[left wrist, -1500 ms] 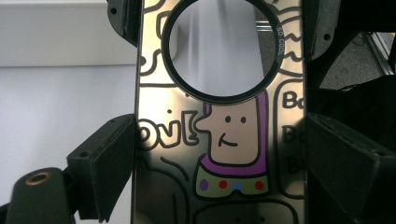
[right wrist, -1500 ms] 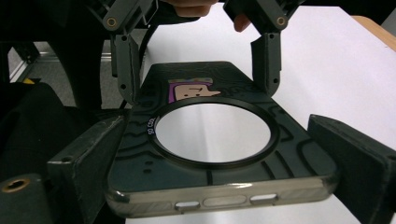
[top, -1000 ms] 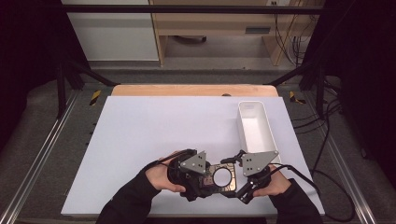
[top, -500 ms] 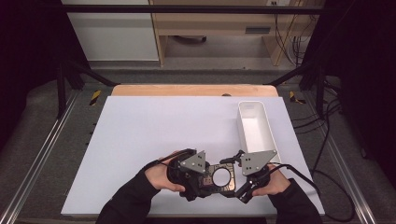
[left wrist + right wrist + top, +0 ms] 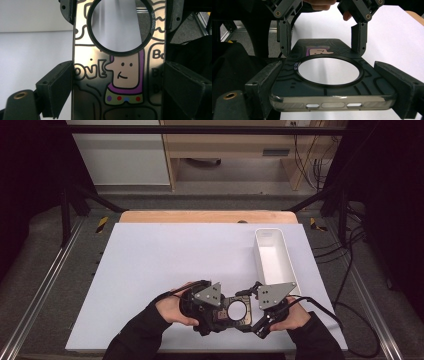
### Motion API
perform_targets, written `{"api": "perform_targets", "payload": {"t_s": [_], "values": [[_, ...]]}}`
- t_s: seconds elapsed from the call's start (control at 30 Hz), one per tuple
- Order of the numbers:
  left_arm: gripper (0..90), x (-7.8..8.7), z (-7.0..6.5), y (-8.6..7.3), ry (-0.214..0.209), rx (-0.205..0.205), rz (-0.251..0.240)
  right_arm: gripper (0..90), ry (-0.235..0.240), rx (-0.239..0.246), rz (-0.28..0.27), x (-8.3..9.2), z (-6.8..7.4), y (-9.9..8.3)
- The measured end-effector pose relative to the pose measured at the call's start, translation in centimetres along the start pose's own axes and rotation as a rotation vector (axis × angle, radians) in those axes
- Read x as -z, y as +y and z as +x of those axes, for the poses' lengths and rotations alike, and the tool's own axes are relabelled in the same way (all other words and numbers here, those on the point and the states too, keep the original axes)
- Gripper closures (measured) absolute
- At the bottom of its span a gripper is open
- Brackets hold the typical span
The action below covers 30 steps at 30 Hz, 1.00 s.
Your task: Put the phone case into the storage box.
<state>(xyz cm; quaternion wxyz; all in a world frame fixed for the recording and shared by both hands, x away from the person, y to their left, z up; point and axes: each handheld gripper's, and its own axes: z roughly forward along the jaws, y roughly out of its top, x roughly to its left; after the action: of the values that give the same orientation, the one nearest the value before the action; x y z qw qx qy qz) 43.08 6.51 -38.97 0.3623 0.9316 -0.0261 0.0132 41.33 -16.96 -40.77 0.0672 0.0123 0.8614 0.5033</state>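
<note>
**Two claws on one phone case, held above the near counter edge**

Two claws grip a single phone case (image 5: 235, 310) from opposite ends. The left claw (image 5: 218, 311) and the right claw (image 5: 251, 312) point at each other, and the case spans the gap between them. Its long axis runs left to right in the high view, in line with both claws. Each hand is equally near; neither end is free.

Left claw: jaws set wide, closed on the long side edges of the case (image 5: 120, 75), as the left gripper view shows. Right claw: jaws likewise closed on the side edges at the other end, with the port end of the case (image 5: 332, 100) nearest its camera.

The case sits over the near part of the white counter (image 5: 175, 255); whether it is lifted clear or touches cannot be told. The white tray (image 5: 290, 265) lies beyond the right claw, apart from the case.

Appearance of the case: dark, glossy, semi-clear rim, with a large round ring opening (image 5: 328, 71) and cartoon line art including a figure in a purple hood (image 5: 125, 75). Slots are cut in the port end.

Judgement: any coming move turns on the shared axis. Either claw must release before the other can carry the case away.
</note>
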Motion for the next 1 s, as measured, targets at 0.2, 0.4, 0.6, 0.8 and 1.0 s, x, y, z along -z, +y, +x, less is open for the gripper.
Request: {"api": "perform_targets", "payload": {"t_s": [0.2, 0.4, 0.6, 0.8, 1.0], "values": [[7.5, 0.1, 0.1, -0.1, 0.011, 0.008, -0.003, 12.1, -0.002, -0.01, 0.003, 0.1, 0.0, 0.0], [3.9, 0.7, 0.1, -0.4, 0.032, 0.022, -0.013, 12.2, -0.013, -0.02, 0.007, 0.4, -0.2, 0.1], [1.0, 1.7, 0.1, -1.0, 0.062, 0.042, -0.012, 12.1, -0.022, -0.03, 0.016, 1.0, -0.4, 0.3], [0.0, 2.2, 0.2, -1.7, 0.085, 0.067, 0.004, 12.1, -0.019, -0.043, 0.032, 1.5, -0.7, 0.6], [0.0, 2.2, 0.2, -2.5, 0.09, 0.083, 0.015, 12.1, -0.015, -0.048, 0.057, 1.9, -0.9, 0.9]]}}
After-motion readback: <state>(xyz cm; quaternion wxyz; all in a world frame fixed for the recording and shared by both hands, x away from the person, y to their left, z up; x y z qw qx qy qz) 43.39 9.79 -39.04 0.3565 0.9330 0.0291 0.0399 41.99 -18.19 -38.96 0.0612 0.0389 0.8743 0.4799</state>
